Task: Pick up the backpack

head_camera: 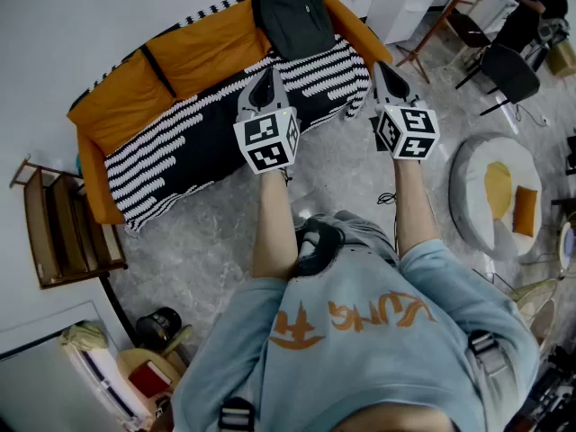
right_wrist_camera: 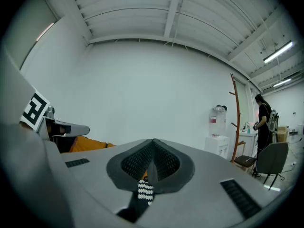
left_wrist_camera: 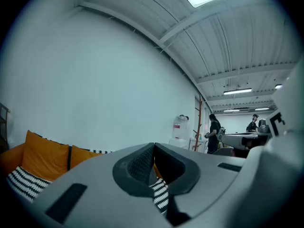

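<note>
A dark grey backpack (head_camera: 297,14) stands upright at the right end of an orange sofa (head_camera: 193,52), leaning on its back cushion. A black-and-white striped blanket (head_camera: 207,142) covers the seat. My left gripper (head_camera: 266,84) is held level over the blanket's front part, short of the backpack, jaws shut with nothing between them. My right gripper (head_camera: 387,77) hangs level near the sofa's right arm, also shut and empty. In the left gripper view the shut left gripper (left_wrist_camera: 153,152) points over the orange cushions (left_wrist_camera: 45,158); the backpack is hidden there. The right gripper view shows the right gripper (right_wrist_camera: 152,148) shut.
A wooden side rack (head_camera: 58,232) stands left of the sofa. A round white pouf (head_camera: 495,196) lies on the floor at the right. Black chairs (head_camera: 504,66) and a wooden coat stand (head_camera: 441,21) stand behind it. A person (left_wrist_camera: 213,133) stands far off by a water dispenser (left_wrist_camera: 180,126).
</note>
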Tool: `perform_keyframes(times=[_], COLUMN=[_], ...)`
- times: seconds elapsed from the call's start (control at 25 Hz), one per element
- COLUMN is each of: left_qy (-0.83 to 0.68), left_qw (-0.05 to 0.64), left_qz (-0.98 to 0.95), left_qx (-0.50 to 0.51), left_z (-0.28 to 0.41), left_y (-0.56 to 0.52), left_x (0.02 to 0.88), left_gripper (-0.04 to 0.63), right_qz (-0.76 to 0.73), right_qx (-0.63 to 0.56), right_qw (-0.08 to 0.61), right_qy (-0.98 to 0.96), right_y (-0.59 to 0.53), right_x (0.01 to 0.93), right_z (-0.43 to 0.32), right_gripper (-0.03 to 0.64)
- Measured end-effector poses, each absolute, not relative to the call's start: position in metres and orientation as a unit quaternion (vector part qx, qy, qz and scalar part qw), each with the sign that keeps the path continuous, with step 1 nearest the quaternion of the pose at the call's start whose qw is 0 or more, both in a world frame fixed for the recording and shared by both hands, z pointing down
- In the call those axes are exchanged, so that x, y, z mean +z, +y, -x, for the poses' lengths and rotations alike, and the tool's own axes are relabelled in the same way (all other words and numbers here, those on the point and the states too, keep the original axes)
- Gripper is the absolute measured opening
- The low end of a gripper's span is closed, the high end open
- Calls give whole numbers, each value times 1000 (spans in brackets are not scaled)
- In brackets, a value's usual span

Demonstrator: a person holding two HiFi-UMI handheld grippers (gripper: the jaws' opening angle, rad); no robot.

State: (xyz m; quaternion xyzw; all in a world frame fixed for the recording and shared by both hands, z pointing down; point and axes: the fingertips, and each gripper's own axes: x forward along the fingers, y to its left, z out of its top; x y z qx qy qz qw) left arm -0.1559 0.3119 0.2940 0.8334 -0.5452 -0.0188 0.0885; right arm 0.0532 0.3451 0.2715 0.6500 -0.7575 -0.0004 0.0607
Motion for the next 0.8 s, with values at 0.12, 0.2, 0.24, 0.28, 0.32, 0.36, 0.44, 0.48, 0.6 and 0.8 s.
perform_keyframes(times=[0.12, 0.2, 0.24, 0.28, 0.32, 0.36, 0.44, 0.48, 0.6, 0.8], left_qy=[-544, -544, -543, -542, -541, -541, -541, -541, -534, -530], left_qw=[89, 92, 94, 97, 100, 103, 110, 112, 116, 125], left_qz=[-834, -834, -834, -835, -835, -835, -833, -833, -837, -839], left_qx=[-20, -19, -18, -18, -18, -19, -22, -23, -22, -20], left_z=[155, 155, 155, 155, 156, 156, 158, 158, 151, 149], left_y=[313, 315, 316, 316, 316, 315, 314, 314, 317, 315], left_x=[296, 300, 302, 304, 306, 308, 310, 312, 315, 318], left_gripper=[20, 20, 20, 20, 20, 20, 20, 20, 20, 20], right_qz=[-650, -651, -652, -653, -654, -654, -653, -653, -656, -644], right_qx=[-1, 3, 8, 12, 15, 15, 14, 14, 22, 31], right_qw=[53, 43, 37, 33, 34, 37, 45, 46, 45, 50], right_qy=[-758, -757, -757, -757, -756, -755, -756, -756, -753, -763], right_y=[347, 348, 349, 349, 349, 349, 351, 352, 358, 359], right_x=[272, 274, 274, 275, 276, 277, 279, 279, 282, 288], right_z=[-53, -53, -53, -54, -54, -53, -52, -52, -59, -54], right_gripper=[-2, -2, -2, -2, -2, -2, -2, -2, -2, -2])
